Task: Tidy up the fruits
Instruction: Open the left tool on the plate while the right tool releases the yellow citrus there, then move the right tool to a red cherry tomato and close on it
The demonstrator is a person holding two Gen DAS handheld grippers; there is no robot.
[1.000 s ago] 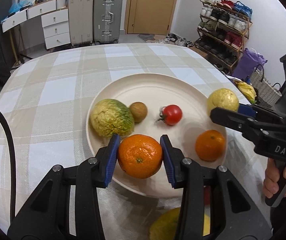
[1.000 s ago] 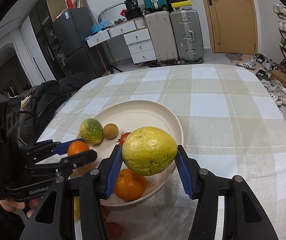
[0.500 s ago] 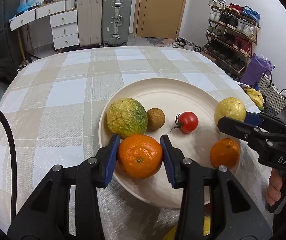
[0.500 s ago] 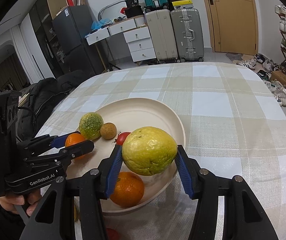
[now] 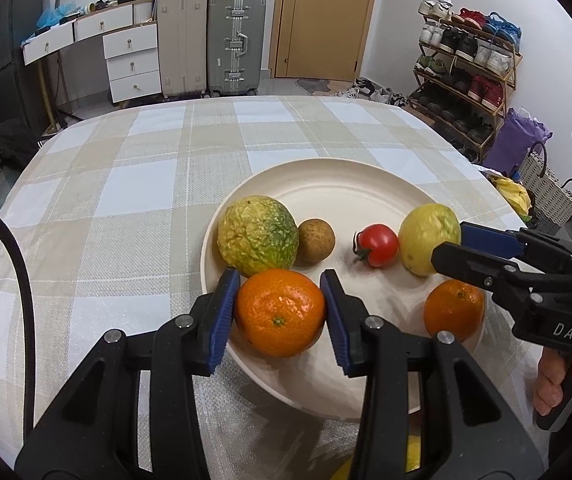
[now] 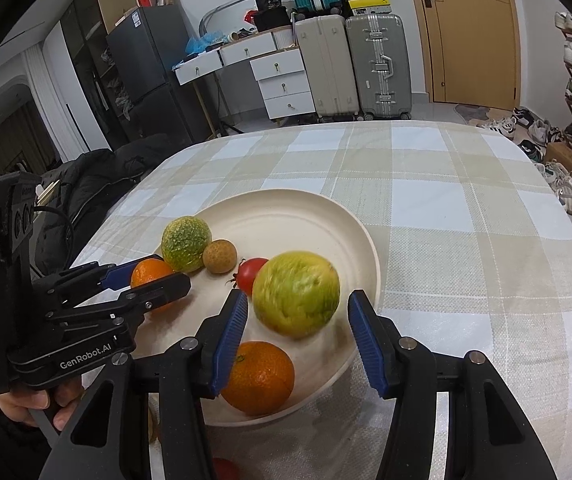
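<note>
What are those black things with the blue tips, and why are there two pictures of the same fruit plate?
They are tongs that a person squeezes by hand, one in each hand, with a camera on each. One picture looks along the left tongs, the other along the right tongs. On the checked tablecloth sits a cream plate with a bumpy green-yellow fruit, a small brown fruit, a tomato and an orange. The left tongs grip another orange. The right tongs are open, and the yellow-green guava between them looks blurry, as if just let go.
</note>
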